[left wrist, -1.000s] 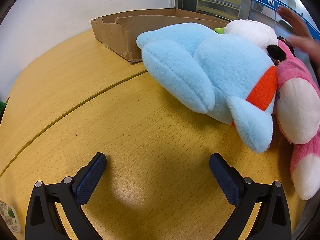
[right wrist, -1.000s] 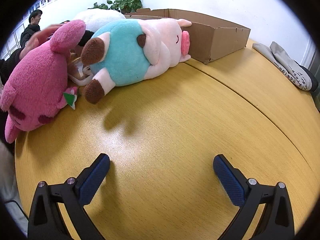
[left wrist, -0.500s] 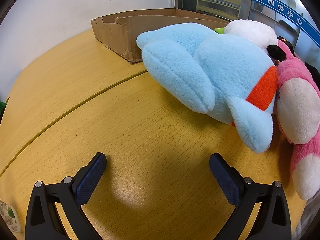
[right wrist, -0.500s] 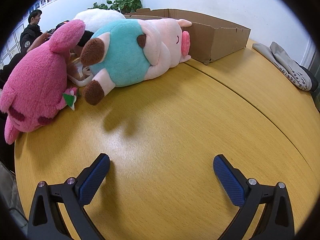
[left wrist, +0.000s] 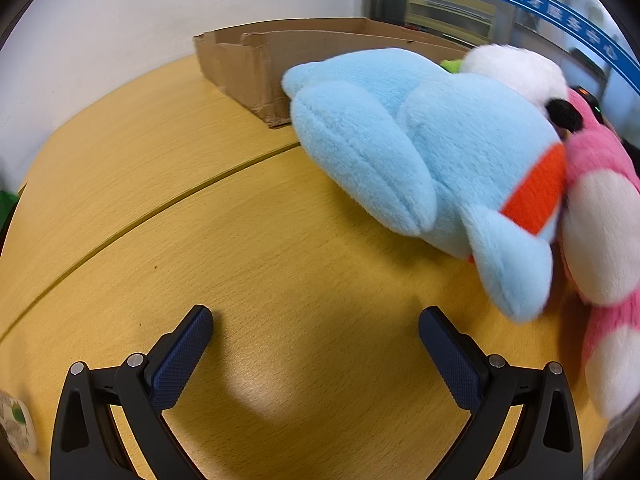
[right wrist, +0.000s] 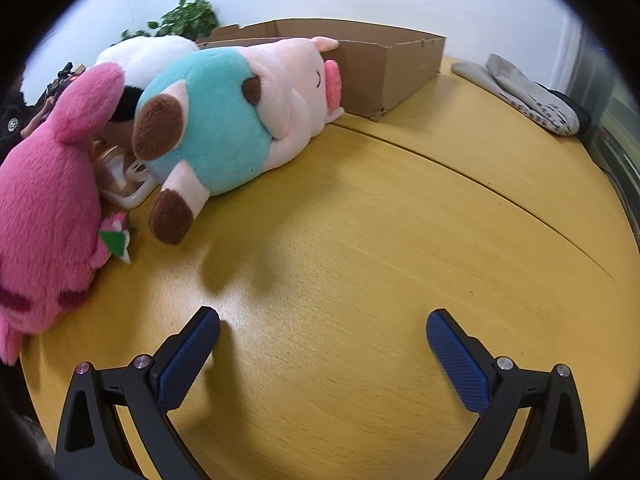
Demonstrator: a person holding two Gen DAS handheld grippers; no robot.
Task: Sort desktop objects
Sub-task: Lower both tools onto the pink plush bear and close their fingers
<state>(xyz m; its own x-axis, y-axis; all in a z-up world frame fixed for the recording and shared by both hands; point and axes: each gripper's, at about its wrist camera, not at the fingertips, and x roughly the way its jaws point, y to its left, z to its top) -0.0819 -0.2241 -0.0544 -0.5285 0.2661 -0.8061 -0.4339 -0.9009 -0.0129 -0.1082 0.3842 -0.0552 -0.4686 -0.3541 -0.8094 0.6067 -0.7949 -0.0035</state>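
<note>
Both views have been shifted since a moment ago: the right camera has been swung so the toys sit nearer and more of the wall is seen, and the hand that was reaching in beyond the toys is gone from the left view. The left gripper (left wrist: 316,322) is held wide apart over bare wood, nothing between its blue pads. The right gripper (right wrist: 323,325) is likewise spread, with nothing grasped.

On the wooden table (left wrist: 248,240), a light-blue plush with an orange band (left wrist: 424,152) is laid on its side, its tail end just beside the cardboard box (left wrist: 256,68). A pink plush (left wrist: 600,216) is pressed against it, and a white plush (left wrist: 516,68) is seen behind. From the right view, a pig plush in a teal body (right wrist: 240,116) is stretched out with its snout touching the cardboard box (right wrist: 384,68). The pink plush (right wrist: 48,200) is set at the table's left edge, the white plush (right wrist: 148,56) behind. A grey folded cloth (right wrist: 528,92) is left well apart at the far right.
</note>
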